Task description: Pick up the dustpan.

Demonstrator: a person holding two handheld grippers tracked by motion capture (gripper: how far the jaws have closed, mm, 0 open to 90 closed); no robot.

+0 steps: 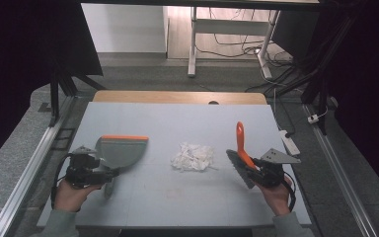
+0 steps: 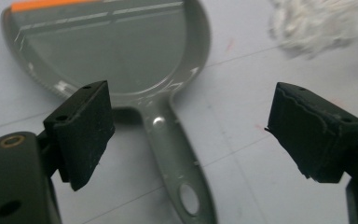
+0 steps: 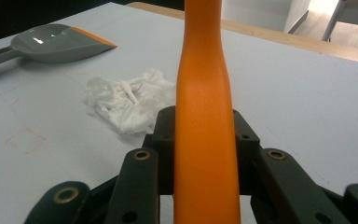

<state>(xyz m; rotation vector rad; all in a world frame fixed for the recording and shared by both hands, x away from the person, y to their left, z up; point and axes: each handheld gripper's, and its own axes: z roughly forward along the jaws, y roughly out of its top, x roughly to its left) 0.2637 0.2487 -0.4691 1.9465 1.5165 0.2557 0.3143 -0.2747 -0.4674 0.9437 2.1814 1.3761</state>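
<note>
While the right gripper (image 1: pixel 260 173) is already clamped on the orange handle of the brush (image 1: pixel 241 148), the left gripper (image 1: pixel 103 174) hangs over the grey dustpan (image 1: pixel 121 150) with its jaws wide apart, one on each side of the pan's handle (image 2: pixel 175 154) and touching nothing. By my reading, the step in hand is taking hold of that handle.

To do it well, the left gripper should come down until the handle sits squarely between the pads, about midway between the pan's bowl and the hanging hole (image 2: pixel 189 199) at the handle's end, and then close across the narrow width rather than along it. A grip too near the hole would probably let the pan swing.

Taking the pile of white paper scraps (image 1: pixel 193 157) as the landmark: the dustpan lies flat on the table (image 1: pixel 177 197) to the left of the pile, well apart from it. Its long axis runs from the handle, nearest the person, to the orange lip (image 1: pixel 124 138) at the far side, so the mouth points away from the person and not toward the pile; it would need turning before any sweeping. The brush stands to the right of the pile, its handle pointing away and upward, bristles (image 1: pixel 237 165) low, facing the scraps.
</note>
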